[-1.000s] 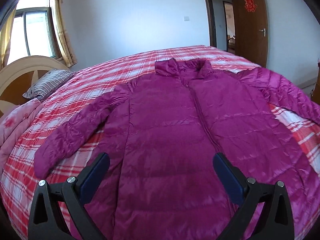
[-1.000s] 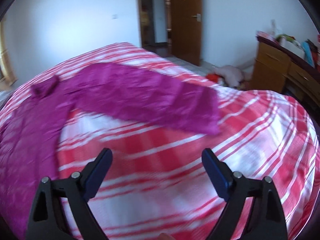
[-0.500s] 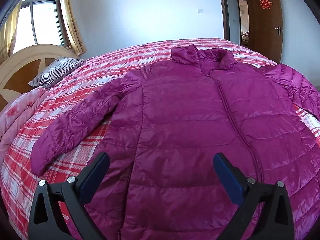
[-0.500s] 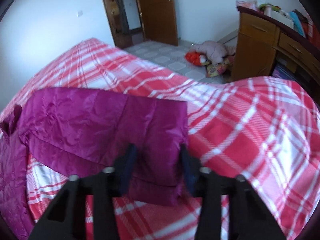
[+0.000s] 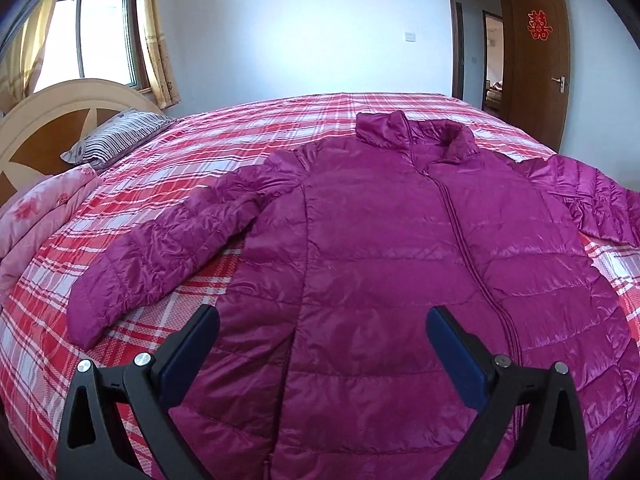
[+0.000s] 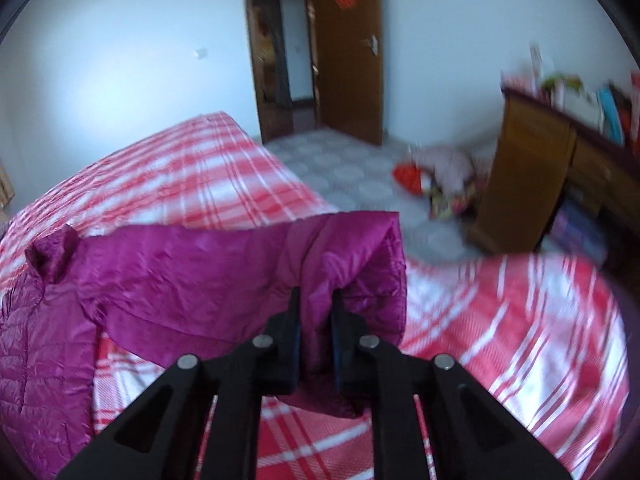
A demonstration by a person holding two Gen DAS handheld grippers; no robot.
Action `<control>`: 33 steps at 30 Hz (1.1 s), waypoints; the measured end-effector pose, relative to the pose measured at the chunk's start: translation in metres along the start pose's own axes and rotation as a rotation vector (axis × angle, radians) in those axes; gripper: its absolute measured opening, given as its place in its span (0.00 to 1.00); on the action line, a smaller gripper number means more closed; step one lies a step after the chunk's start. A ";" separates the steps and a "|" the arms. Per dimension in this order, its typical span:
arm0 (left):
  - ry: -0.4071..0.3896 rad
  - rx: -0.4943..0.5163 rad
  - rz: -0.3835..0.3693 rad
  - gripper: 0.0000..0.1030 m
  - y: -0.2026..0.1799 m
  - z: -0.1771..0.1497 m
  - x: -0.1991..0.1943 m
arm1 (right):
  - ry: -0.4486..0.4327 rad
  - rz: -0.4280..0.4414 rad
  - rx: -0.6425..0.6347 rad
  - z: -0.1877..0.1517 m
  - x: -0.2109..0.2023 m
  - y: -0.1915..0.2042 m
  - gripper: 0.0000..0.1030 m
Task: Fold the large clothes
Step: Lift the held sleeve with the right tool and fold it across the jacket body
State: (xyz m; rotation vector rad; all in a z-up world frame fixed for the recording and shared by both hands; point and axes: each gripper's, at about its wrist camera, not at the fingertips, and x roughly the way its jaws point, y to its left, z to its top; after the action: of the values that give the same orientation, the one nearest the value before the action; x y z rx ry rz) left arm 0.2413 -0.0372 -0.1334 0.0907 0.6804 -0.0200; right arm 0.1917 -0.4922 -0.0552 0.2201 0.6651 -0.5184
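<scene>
A magenta quilted jacket [image 5: 400, 248] lies front up on the bed with its zip closed and collar at the far end. Its left sleeve [image 5: 160, 256] stretches out flat toward the near left. My left gripper [image 5: 322, 330] hovers open above the jacket's lower body with nothing between its fingers. In the right wrist view the jacket's other sleeve [image 6: 208, 280] is lifted off the bed at its cuff end. My right gripper [image 6: 315, 300] is still closing, its pads pinching the cuff fabric [image 6: 316, 320] between them.
The bed carries a red and white plaid cover [image 5: 168, 184]. A striped pillow [image 5: 116, 136] and pink quilt [image 5: 36, 216] lie by the headboard at left. At right stand a wooden desk [image 6: 532, 184], floor clutter [image 6: 436, 180] and an open door [image 6: 348, 52].
My right gripper came down onto the right sleeve's cuff, closed on it and lifted it off the bed. The left gripper drifted sideways over the jacket and stayed open.
</scene>
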 end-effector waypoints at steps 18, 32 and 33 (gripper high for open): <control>0.006 -0.026 0.022 0.99 0.022 0.000 0.003 | -0.176 0.153 -0.335 0.041 -0.090 0.147 0.12; 0.018 -0.031 0.026 0.99 0.031 -0.004 0.006 | -0.203 0.252 -0.467 0.033 -0.117 0.211 0.12; 0.018 -0.030 0.028 0.99 0.031 -0.004 0.007 | -0.203 0.257 -0.472 0.032 -0.120 0.214 0.12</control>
State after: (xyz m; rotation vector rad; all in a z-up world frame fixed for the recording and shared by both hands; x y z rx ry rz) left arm 0.2456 -0.0058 -0.1380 0.0711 0.6973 0.0177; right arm 0.2413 -0.2754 0.0528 -0.1890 0.5342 -0.1250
